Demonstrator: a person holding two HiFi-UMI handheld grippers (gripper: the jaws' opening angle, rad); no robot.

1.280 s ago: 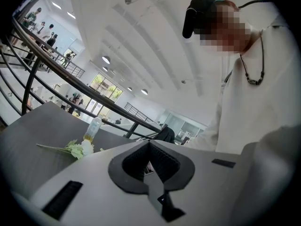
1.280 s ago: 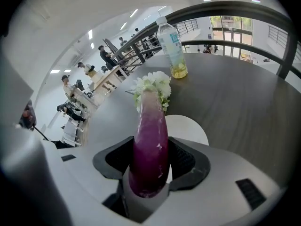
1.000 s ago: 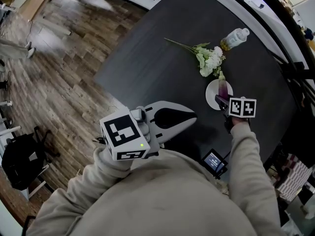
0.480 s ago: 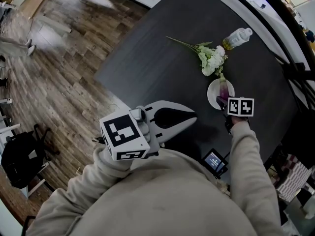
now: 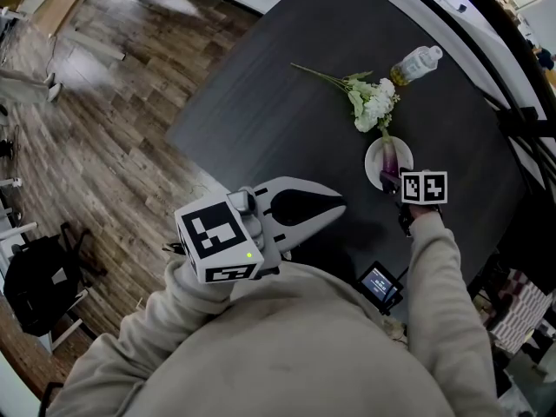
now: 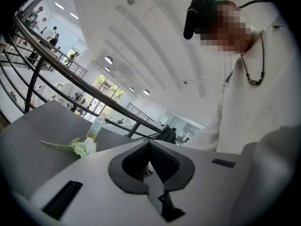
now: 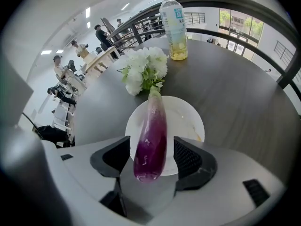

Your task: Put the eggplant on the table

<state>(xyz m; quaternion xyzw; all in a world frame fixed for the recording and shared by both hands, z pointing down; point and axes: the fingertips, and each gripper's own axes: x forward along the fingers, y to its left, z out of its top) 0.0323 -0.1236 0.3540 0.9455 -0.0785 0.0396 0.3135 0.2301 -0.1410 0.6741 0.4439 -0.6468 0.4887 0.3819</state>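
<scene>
Step in hand: reaching for the grasp — eggplant [image 7: 151, 135] not yet gripped, not yet lifted.
Where the eggplant is: lying on the white plate [image 7: 190, 119], which sits on the dark bench [image 7: 235, 93] just beside the white flowers [image 7: 143, 72]; bottle [image 7: 174, 25] farther back.
Right gripper [image 7: 153, 155]: tilted steeply down over the near rim of the plate; fingers [image 7: 188, 159] apart and just opened wider, one on each side of the eggplant's rounded end, with a gap on both sides and no pad pressing.
Left gripper [image 6: 150, 147]: held back near the body, well apart from the plate; fingers together, nothing between them.
Long axis: running straight away from the right gripper, roughly in line with the slot between its fingers and crosswise to the direction they close.
Which way it points: green stem end toward the flowers, dark purple blunt end toward the gripper and reaching the plate's near rim.
Next move, as judged: close evenly on the thick lower part — low enough that the smooth, tapering body cannot slip out — then lift clear of the rim and set down on bare bench beside the plate.
Risk: dragging the plate if the fingertips catch it.
</scene>
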